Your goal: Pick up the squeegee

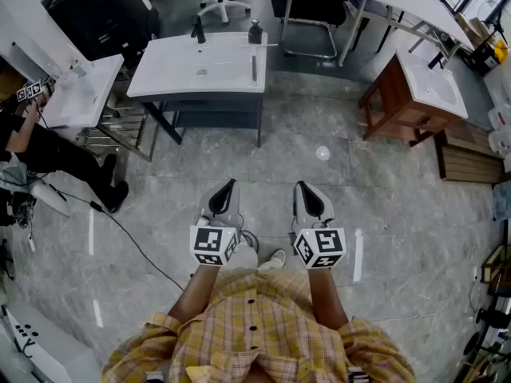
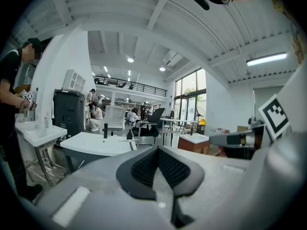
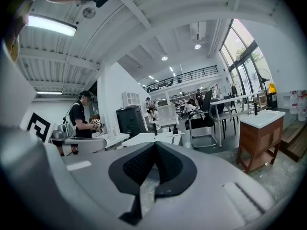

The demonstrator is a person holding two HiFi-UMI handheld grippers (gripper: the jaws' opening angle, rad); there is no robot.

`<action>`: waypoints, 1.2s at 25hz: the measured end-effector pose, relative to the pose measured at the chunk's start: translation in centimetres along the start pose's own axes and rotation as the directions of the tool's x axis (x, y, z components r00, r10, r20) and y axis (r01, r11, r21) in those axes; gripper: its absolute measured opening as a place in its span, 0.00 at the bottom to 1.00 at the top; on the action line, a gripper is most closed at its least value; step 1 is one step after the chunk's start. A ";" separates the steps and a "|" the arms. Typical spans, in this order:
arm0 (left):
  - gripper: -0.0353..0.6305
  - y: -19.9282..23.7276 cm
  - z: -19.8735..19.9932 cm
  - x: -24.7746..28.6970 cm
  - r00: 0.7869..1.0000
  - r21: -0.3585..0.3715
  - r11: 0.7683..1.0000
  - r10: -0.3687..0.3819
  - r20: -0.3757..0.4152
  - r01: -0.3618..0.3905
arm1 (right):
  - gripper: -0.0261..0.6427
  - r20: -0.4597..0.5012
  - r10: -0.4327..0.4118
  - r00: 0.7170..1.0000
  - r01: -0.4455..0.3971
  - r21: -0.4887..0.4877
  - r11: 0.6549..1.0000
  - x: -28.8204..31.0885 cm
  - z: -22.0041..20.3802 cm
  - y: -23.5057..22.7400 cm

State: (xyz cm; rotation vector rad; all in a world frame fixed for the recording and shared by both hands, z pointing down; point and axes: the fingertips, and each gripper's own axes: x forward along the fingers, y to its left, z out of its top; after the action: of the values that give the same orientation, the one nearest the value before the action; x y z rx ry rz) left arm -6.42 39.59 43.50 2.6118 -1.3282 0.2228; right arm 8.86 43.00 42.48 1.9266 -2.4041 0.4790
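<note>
The squeegee (image 1: 254, 68) is a thin dark bar lying on the right side of a white sink counter (image 1: 172, 74), well ahead of me across the floor. In the left gripper view the squeegee (image 2: 130, 145) shows small on that counter's near edge. A black tap (image 1: 197, 29) and a dark bottle (image 1: 255, 32) stand at the counter's back. My left gripper (image 1: 231, 183) and right gripper (image 1: 300, 185) are held side by side over the floor, both pointing at the counter. The left gripper (image 2: 157, 150) and the right gripper (image 3: 154, 145) each have their jaws together with nothing in them.
A second white sink (image 1: 80, 94) stands at the left with a person in black (image 1: 40, 146) beside it. A wooden vanity (image 1: 415, 94) is at the right, an office chair (image 1: 313, 10) beyond. A cable (image 1: 120, 223) runs over the grey tile floor (image 1: 319, 154).
</note>
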 end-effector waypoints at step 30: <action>0.06 14.7 3.8 7.5 0.998 -0.055 0.997 -0.054 0.040 0.056 | 0.03 0.035 0.018 0.999 -0.019 0.016 1.000 16.6 3.4 5.7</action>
State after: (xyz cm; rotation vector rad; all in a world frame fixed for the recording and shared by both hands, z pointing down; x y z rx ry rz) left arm -13.80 24.37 43.09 2.6143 -1.2536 0.1248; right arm 0.09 27.43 41.43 1.9367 -2.4492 0.4719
